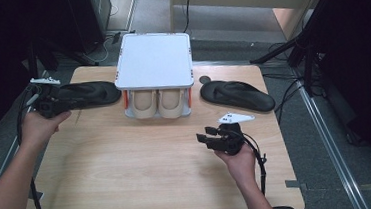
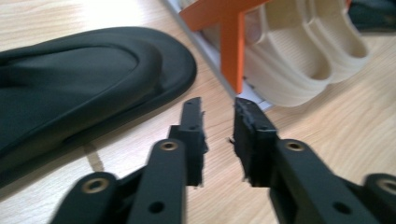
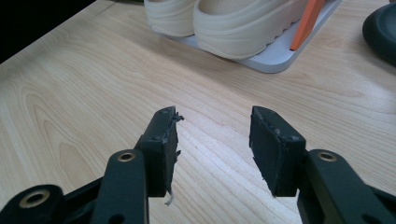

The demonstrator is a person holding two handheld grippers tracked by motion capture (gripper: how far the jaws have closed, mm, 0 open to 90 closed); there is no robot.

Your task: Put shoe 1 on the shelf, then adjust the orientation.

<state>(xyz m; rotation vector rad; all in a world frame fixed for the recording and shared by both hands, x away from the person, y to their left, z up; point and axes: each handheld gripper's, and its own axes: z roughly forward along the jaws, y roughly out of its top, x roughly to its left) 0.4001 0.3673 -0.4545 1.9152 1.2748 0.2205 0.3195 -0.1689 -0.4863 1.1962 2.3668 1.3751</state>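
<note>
Hovering left gripper (image 2: 218, 122) fingers narrowly apart, empty – matte black flip-flop (image 2: 84, 84) | right gripper (image 3: 214, 135) wide, empty

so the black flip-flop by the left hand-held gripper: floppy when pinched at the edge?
Probably. The black flip-flop looks like a thin, flat foam sole, so an edge pinch would likely let the far end sag. It should be light for its size. Its matte surface on the wooden table suggests it would drag rather than slide or roll when pushed.

Rack (image 1: 153, 62) at upper centre of table (image 1: 129, 179), pair of shoes (image 1: 157, 104) inside beneath its top. Left slipper (image 1: 85, 94) left of rack, right slipper (image 1: 236, 95) right. Left gripper (image 1: 48, 103) beside left slipper; right gripper (image 1: 211, 138) lower right.
</note>
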